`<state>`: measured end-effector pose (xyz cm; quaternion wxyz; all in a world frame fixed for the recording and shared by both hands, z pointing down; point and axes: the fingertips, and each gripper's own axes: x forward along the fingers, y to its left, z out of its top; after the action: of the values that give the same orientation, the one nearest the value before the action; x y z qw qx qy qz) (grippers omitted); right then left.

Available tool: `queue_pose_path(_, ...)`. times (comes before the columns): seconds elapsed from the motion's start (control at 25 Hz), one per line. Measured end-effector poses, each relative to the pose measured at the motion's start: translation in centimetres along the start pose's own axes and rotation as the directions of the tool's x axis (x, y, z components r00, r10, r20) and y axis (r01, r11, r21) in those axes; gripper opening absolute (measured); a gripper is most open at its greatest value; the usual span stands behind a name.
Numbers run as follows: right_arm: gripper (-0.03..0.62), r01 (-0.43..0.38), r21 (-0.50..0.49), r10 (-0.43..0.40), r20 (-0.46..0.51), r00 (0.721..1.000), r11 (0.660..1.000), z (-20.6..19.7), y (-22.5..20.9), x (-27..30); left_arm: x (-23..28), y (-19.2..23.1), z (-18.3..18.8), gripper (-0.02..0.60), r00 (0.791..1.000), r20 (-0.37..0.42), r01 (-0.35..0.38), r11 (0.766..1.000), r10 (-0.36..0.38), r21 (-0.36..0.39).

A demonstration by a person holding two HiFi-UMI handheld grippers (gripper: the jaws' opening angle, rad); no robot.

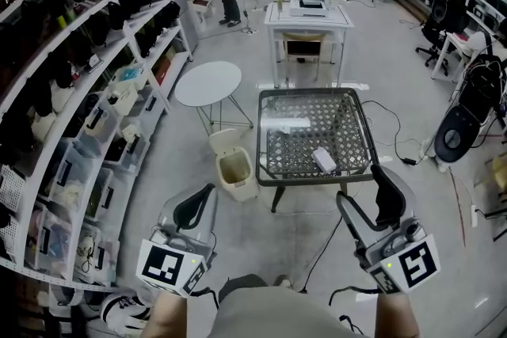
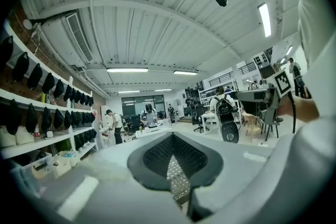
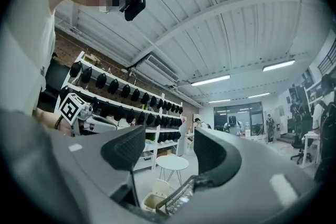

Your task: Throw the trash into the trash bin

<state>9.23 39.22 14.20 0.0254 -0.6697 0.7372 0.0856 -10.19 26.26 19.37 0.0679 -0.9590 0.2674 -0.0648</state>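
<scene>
A crumpled white piece of trash [image 1: 324, 160] lies near the front edge of the dark mesh-topped table [image 1: 348, 111], and a flatter white piece [image 1: 290, 123] lies further back on it. The cream trash bin [image 1: 235, 174] stands on the floor at the table's left corner, lid tipped up; it also shows low down as the bin [image 3: 148, 200] in the right gripper view. My left gripper [image 1: 196, 206] [image 2: 176, 165] is held short of the bin, shut with nothing in it. In front of the table my right gripper [image 1: 367, 199] [image 3: 163, 152] is open and empty.
White shelves [image 1: 79, 103] with dark items and boxes line the left wall. A round white side table [image 1: 207, 83] stands behind the bin, a white desk [image 1: 309, 16] behind the mesh table. A black round device [image 1: 453, 137] and cables lie on the floor at right. People work at the back.
</scene>
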Motion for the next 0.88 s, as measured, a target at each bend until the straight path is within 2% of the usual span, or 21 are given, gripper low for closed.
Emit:
queue_pose_path(0.48, 0.292, -0.021, 0.029, 0.022, -0.031, 0.999, 0.999, -2.2, -1.0, 1.2, 1.1, 0.1, -1.1, 0.002, 1.0, -0.017, -0.025, 1.0, 0.025, -0.013)
queue_pose_path(0.88, 0.295, -0.016, 0.037, 0.019, -0.07, 0.997, 0.999, -4.7, -1.5, 6.9, 4.7, 4.4, -2.6, 0.002, 1.0, -0.02, -0.003, 1.0, 0.002, -0.031)
